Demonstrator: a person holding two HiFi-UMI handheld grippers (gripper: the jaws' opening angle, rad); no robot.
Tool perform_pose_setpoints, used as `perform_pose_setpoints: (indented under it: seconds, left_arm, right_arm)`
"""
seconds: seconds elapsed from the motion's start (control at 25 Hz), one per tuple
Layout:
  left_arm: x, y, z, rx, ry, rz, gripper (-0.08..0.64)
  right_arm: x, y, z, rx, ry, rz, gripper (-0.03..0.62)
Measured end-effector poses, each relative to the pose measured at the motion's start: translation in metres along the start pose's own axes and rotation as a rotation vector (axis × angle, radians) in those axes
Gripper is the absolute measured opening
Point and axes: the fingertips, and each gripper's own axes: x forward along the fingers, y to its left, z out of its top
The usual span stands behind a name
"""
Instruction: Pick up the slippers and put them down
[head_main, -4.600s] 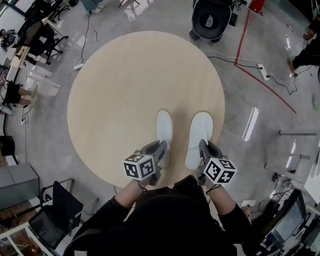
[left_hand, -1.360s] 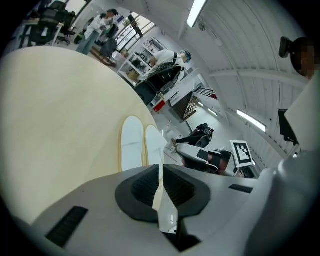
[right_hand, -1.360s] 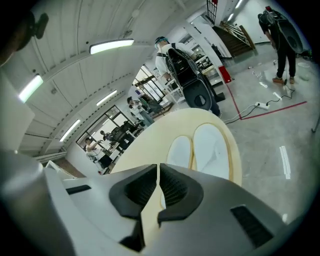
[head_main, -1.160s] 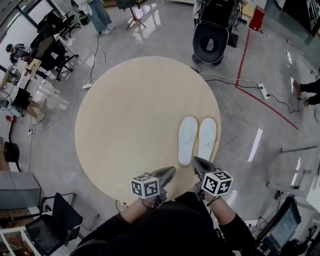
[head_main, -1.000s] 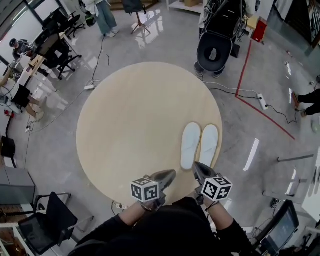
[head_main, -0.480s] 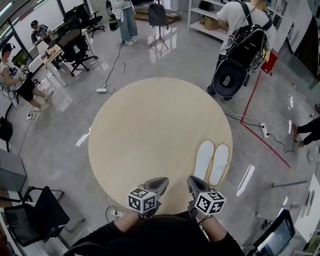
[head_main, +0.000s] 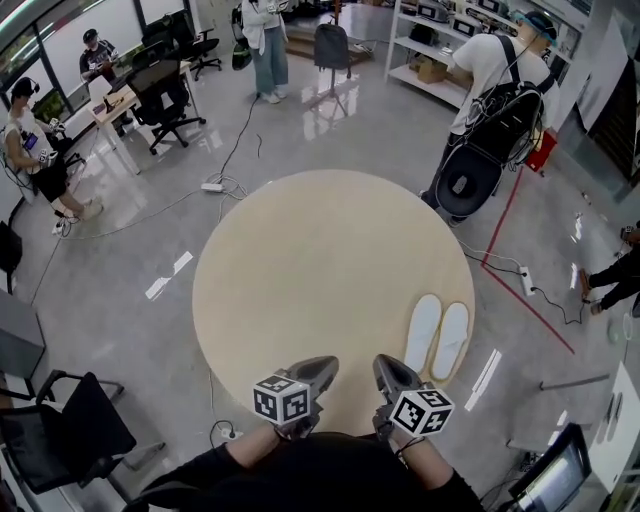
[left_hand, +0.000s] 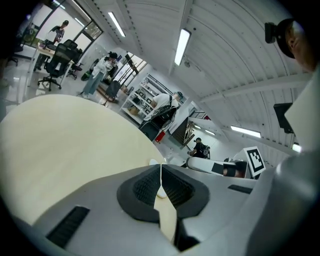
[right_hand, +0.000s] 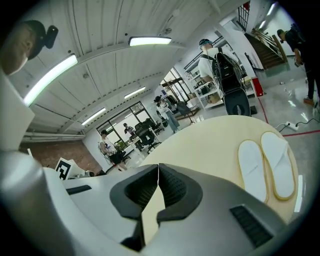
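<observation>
Slippers: white pair, lying flat on the counter, side by side, long axes running roughly from 6 to 12 o'clock with a slight lean toward 1. Placed at about 4 o'clock on the round top, close to its rim. Touching each other or only just beside, hard to tell.

Left gripper: pressed together, nothing between the jaws. Held over the counter's edge at 6 o'clock, well apart from the slippers.

Right gripper: also pressed together and empty. Held near 6 o'clock, just to the right of the left gripper, with the slippers off toward its 2 o'clock, near but not touched.

Gripper views: jaws meeting in a thin seam in both. Only bare counter ahead of the left, and the pair lying out at 3 o'clock of the right.

Step in hand: judged as the put-down finished, the pair resting unheld and both grippers clear of it. Either the end of the task or a pause before another pick.

Next move: for another pick, swing both grippers toward 2 o'clock and spread the jaws before arriving. Come in low along the counter at the near ends, one gripper per slipper. Close on the thin edge of each and lift level.

Risk: easy to shove the pair over the rim at 4 o'clock with a careless nudge.
</observation>
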Motion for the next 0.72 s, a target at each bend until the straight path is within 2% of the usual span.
perform_pose_setpoints:
  seconds: [0.24, 0.72]
  left_arm:
    - [-0.032, 0.013, 0.025, -0.05, -0.073, -0.02, 0.025]
    - [-0.068, 0.031, 0.022, -0.055, -0.09, -0.04, 0.025]
  right_arm:
    - [0.014, 0.036, -0.006, -0.047, -0.005, 0.015, 0.015]
    - [0.019, 0.07, -0.02, -0.088, -0.036, 0.001, 0.015]
